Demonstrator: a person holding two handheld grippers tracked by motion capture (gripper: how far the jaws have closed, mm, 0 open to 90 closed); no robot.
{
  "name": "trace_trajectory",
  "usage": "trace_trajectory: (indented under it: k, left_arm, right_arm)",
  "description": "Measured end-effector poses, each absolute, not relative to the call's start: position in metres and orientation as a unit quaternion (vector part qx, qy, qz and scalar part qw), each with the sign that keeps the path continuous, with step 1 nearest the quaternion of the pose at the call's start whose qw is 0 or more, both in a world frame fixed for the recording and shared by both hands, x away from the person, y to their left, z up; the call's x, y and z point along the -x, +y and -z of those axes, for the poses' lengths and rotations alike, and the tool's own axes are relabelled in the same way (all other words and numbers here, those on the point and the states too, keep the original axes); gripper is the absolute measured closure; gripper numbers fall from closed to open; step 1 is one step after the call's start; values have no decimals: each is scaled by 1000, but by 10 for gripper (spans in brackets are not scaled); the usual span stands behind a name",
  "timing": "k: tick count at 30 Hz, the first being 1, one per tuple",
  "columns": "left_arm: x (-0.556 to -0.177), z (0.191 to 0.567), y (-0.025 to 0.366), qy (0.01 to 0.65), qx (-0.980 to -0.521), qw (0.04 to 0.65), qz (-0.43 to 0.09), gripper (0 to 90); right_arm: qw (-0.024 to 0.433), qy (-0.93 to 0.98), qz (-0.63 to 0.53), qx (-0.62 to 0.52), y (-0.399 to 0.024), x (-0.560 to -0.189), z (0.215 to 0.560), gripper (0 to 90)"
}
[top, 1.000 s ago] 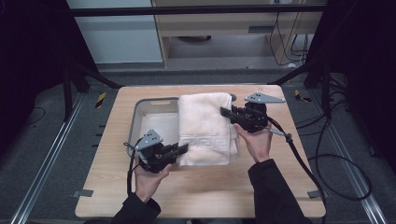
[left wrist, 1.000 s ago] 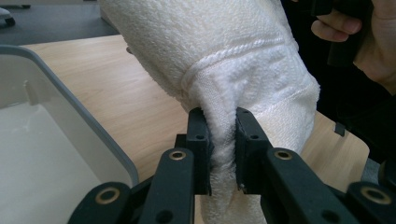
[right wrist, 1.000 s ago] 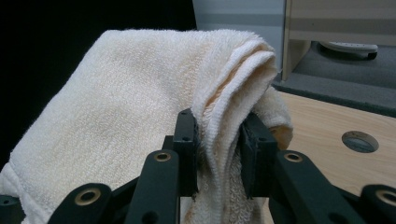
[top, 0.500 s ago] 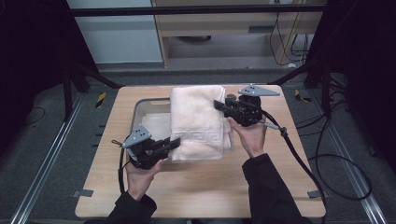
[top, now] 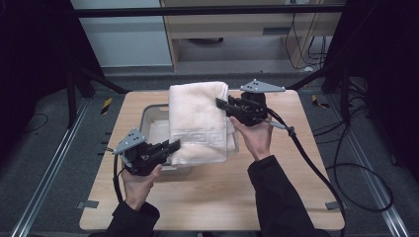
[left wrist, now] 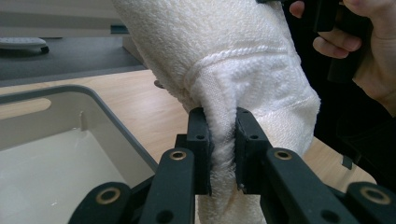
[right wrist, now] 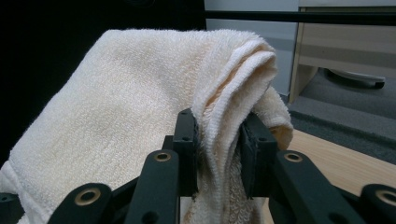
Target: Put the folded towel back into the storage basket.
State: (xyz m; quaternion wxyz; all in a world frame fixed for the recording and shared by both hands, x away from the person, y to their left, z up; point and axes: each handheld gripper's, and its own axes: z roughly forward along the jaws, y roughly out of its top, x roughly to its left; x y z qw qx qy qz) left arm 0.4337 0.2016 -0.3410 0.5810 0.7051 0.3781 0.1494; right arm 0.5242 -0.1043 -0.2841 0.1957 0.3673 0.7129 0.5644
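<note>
The folded cream towel (top: 197, 123) was held in the air between the two grippers, above the grey tray (top: 148, 114) that stood on the wooden table (top: 212, 197). Its long axis ran from the near-left to the far-right of the table as seen in the high view, with the patterned band lying toward the near end. The left gripper (top: 170, 146) was clamped on the near lower corner; in the left gripper view its jaws were seen pressed narrow on a bunched fold of the towel (left wrist: 224, 93), the pads sunk into the pile. The right gripper (top: 222, 103) was clamped on the far edge at the right, and in the right gripper view the layered hem of the towel (right wrist: 140, 107) was seen pinched between its jaws. The towel therefore lay to the right of and beyond the left gripper, and to the left of the right gripper, so that each claw faced inward along the cloth. Most of the cloth hung over the tray's right half, with its right edge drooping past the tray's rim toward the bare table. It was judged that any coming move would turn on this diagonal line: both hands were equally engaged, the left hand (top: 138, 185) being nearer the person and the right hand (top: 257, 138) farther out.
</note>
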Motion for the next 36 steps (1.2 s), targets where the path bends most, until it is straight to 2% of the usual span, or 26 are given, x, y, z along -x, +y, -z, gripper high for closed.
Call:
trace_trajectory:
  k: [11,36]
  left_arm:
    - [-433,334,219,388,-695,584,-158,782]
    - [-439,335,254,426,-687,560,-178,782]
  right_arm:
    - [199,717,-564,-357,-82,-529,271,711]
    - [186,721,-563,-357,-35,-552,284,712]
